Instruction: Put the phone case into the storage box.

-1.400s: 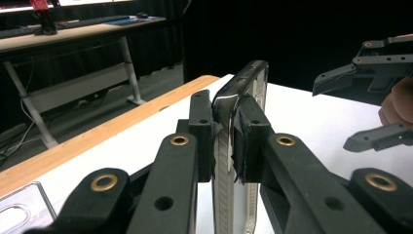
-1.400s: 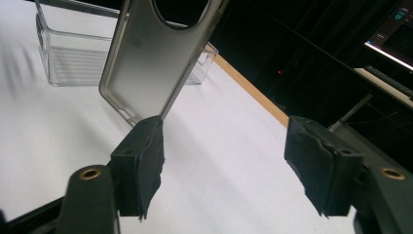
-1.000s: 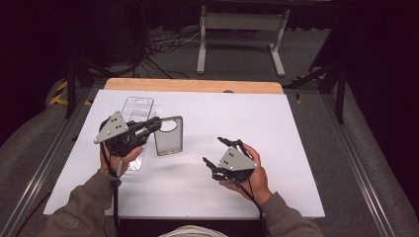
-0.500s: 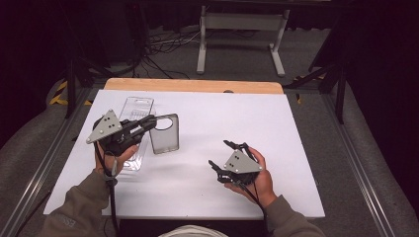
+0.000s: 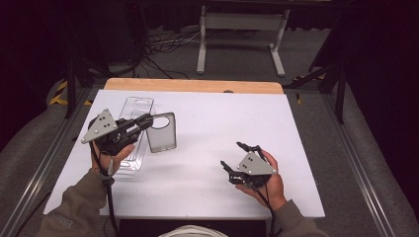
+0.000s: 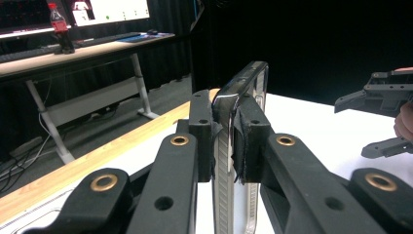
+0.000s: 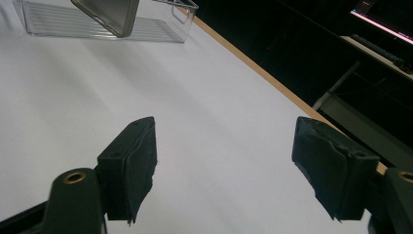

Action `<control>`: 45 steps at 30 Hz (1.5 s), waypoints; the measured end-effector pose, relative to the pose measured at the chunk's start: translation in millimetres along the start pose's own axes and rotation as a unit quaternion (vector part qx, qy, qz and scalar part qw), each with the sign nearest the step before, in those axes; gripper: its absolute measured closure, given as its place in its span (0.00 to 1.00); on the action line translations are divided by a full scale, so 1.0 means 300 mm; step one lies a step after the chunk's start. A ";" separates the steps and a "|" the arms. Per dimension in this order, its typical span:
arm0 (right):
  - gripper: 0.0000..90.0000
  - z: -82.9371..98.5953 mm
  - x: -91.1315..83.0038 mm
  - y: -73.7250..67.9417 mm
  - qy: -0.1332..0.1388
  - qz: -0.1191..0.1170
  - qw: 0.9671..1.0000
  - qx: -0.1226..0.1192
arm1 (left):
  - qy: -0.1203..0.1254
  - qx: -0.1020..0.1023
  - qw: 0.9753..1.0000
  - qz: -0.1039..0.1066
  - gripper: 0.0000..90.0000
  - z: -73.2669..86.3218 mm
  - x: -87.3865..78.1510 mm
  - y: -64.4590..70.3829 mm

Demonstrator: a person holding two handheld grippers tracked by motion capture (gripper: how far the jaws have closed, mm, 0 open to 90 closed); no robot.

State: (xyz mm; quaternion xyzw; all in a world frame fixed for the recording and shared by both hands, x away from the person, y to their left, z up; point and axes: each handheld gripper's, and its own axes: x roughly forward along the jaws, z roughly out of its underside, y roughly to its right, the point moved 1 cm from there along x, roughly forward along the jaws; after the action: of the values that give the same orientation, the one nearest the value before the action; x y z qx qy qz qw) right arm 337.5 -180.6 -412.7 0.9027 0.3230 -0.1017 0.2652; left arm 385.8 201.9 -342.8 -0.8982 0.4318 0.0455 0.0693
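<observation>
A clear phone case (image 5: 161, 133) with a round camera cutout hangs just above the white table (image 5: 212, 118), held by its upper edge. My left gripper (image 5: 148, 121) is shut on it. In the left gripper view the two pads clamp the case's rim (image 6: 228, 122), and the case (image 6: 246, 83) stands edge-on beyond them. My right gripper (image 5: 232, 154) rests low near the table's front right, open with nothing between its fingers; its jaws (image 7: 224, 165) stand wide apart over bare table. The case (image 7: 109, 13) shows at the top of that view.
A clear plastic packaging tray (image 5: 136, 109) lies on the table behind and under the left gripper, also in view as the tray (image 7: 58, 22). A wooden strip (image 5: 192, 85) runs along the table's far edge. Desk legs and cables lie on the floor beyond.
My left gripper has drifted slightly left with the case still in it. My right gripper has moved a little right and toward the front edge, still open.
</observation>
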 end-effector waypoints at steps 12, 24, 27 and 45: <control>0.27 0.049 -0.027 0.004 0.001 -0.003 1.000 0.004 | 0.005 -0.003 1.000 -0.004 0.89 -0.004 -0.014 -0.016; 0.27 0.082 -0.042 0.011 -0.001 -0.010 1.000 0.021 | 0.012 0.000 1.000 -0.012 0.89 -0.018 -0.041 -0.040; 0.27 0.081 -0.042 0.011 0.004 -0.013 1.000 0.021 | 0.013 0.009 1.000 -0.016 0.89 -0.026 -0.056 -0.054; 0.27 0.086 -0.027 0.003 -0.009 -0.015 1.000 0.010 | 0.020 0.013 0.999 -0.031 0.89 -0.039 -0.120 -0.111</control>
State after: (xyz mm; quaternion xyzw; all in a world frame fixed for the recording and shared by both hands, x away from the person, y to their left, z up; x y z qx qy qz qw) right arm 331.7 -199.6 -431.1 0.8994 0.3333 -0.1169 0.2577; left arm 389.7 248.4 -323.3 -0.9108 0.4058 0.0202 0.0737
